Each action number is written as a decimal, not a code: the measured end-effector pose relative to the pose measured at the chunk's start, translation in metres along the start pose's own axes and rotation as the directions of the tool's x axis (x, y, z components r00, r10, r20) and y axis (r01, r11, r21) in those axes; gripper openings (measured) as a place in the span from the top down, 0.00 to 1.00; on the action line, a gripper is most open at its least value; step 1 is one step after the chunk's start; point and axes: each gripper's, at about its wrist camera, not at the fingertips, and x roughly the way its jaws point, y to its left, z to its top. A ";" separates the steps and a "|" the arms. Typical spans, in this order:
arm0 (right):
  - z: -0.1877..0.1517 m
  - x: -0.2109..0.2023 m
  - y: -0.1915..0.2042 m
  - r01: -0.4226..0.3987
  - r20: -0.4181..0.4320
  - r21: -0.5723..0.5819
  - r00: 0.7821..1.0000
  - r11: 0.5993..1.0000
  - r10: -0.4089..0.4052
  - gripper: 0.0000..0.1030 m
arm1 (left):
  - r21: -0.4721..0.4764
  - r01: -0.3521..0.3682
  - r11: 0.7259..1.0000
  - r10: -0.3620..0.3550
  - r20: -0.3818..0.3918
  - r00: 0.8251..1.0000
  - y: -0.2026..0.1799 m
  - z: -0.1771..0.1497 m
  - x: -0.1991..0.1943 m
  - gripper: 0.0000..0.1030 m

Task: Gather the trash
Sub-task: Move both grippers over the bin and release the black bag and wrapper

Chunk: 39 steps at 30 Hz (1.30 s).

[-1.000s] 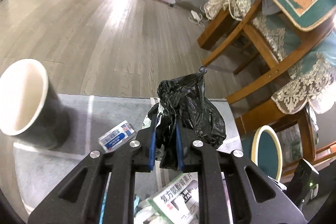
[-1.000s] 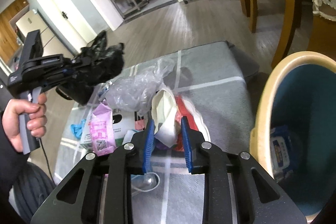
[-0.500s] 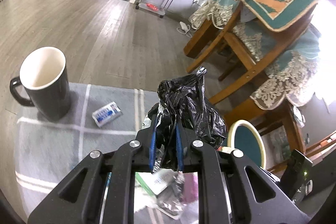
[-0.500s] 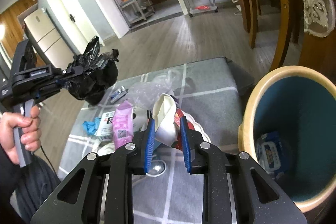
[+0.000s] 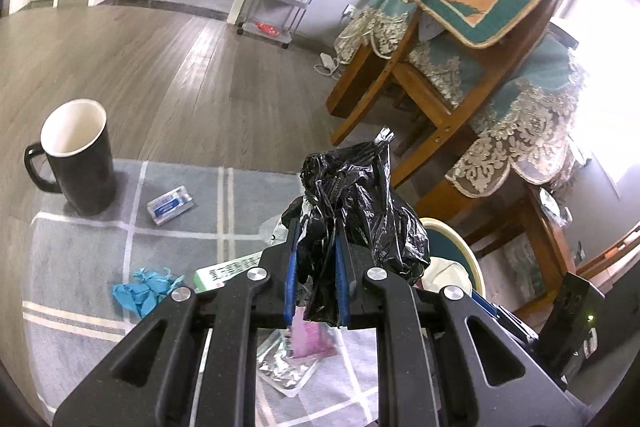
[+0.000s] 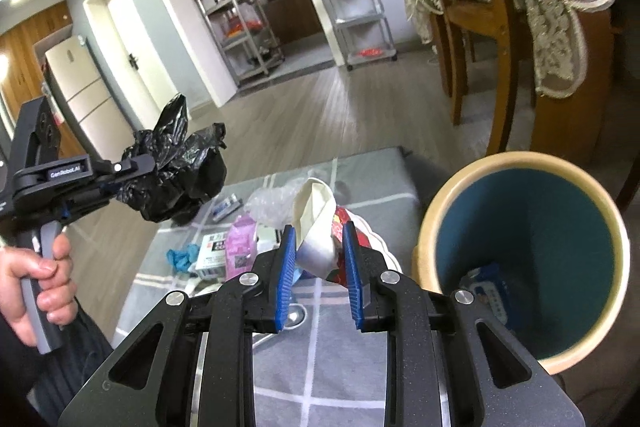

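My left gripper (image 5: 316, 267) is shut on a crumpled black plastic bag (image 5: 360, 203) and holds it high above the grey checked table; it also shows at the left of the right wrist view (image 6: 132, 167), with the black bag (image 6: 180, 175). My right gripper (image 6: 318, 247) is shut on a crumpled white paper scrap (image 6: 316, 223) with a red wrapper (image 6: 340, 227) beside it, lifted above the table. The teal trash bin with a cream rim (image 6: 528, 239) stands just right of it and holds a blue packet (image 6: 492, 295).
On the table lie a black mug (image 5: 80, 155), a small blue-white packet (image 5: 170, 205), a blue crumpled glove (image 5: 140, 291), a pink pouch (image 6: 240, 239), a medicine box (image 6: 214, 247), clear plastic (image 6: 272, 199) and foil (image 5: 284, 371). Wooden chairs with lace covers (image 5: 460, 75) stand beyond the table.
Both grippers have risen with their loads. The left view now looks down on the mug and table from higher. The right gripper has lifted toward the bin's mouth.
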 end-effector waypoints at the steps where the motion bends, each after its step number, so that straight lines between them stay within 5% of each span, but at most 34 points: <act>1: 0.002 -0.005 -0.002 0.004 0.011 0.005 1.000 1.000 -0.004 0.76 | 0.007 0.002 1.000 -0.002 0.004 1.000 -0.004 0.000 -0.001 0.86; 9: 0.002 -0.028 -0.027 0.062 0.059 0.065 0.996 0.996 -0.066 0.76 | 0.077 0.039 0.996 -0.039 -0.006 0.999 -0.050 -0.001 0.014 0.86; 23: -0.006 -0.064 -0.082 0.196 0.084 0.202 0.973 0.960 -0.217 0.76 | 0.197 0.122 0.973 -0.096 -0.136 0.986 -0.131 -0.029 0.089 0.86; 39: -0.022 -0.076 -0.118 0.256 0.040 0.306 0.959 0.917 -0.281 0.76 | 0.339 0.137 0.931 -0.044 -0.268 0.963 -0.191 -0.074 0.167 0.86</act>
